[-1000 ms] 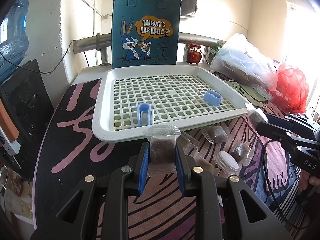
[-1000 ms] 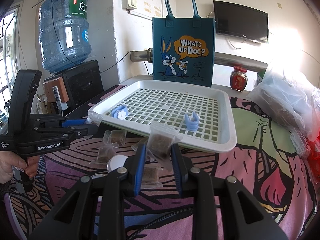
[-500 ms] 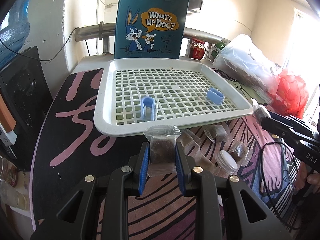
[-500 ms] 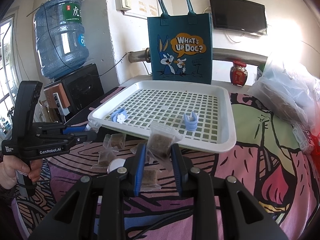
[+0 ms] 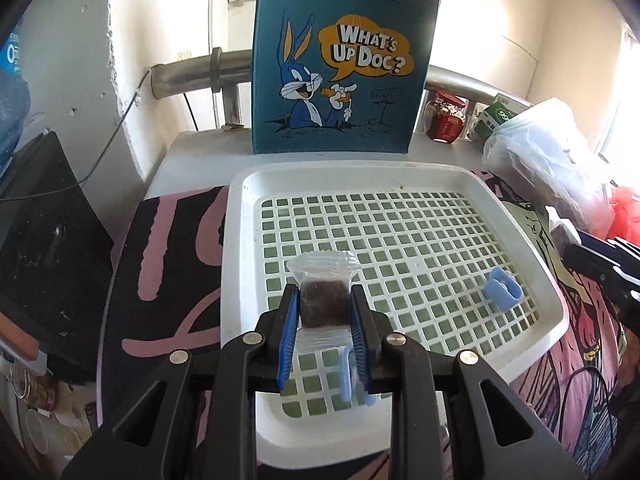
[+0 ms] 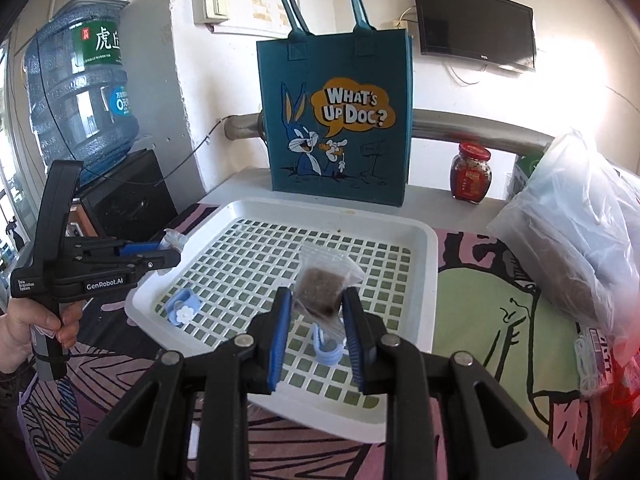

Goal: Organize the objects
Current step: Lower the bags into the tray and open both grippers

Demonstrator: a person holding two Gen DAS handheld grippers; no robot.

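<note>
My left gripper [image 5: 324, 304] is shut on a clear packet with a brown block [image 5: 323, 300] and holds it over the near left part of the white perforated tray [image 5: 400, 176]. My right gripper [image 6: 318, 306] is shut on a like brown-block packet [image 6: 322, 284] over the tray's [image 6: 424, 280] near middle. Two light blue clips lie in the tray: one [image 5: 502, 288] at the right, one [image 5: 346, 372] under my left fingers. In the right wrist view they are the flower clip [image 6: 183, 308] and a clip [image 6: 328, 350] below the packet. The left gripper [image 6: 152, 252] shows at the tray's left edge.
A blue "What's Up Doc?" tote bag [image 5: 344, 64] stands behind the tray. A red-lidded jar [image 6: 471, 172] and a big clear plastic bag [image 6: 576, 232] are at the right. A water bottle [image 6: 76, 88] on a black stand is at the left. The patterned cloth [image 6: 500, 320] covers the table.
Both grippers have moved forward and up with their packets, from in front of the tray's near edge to above the tray itself.
</note>
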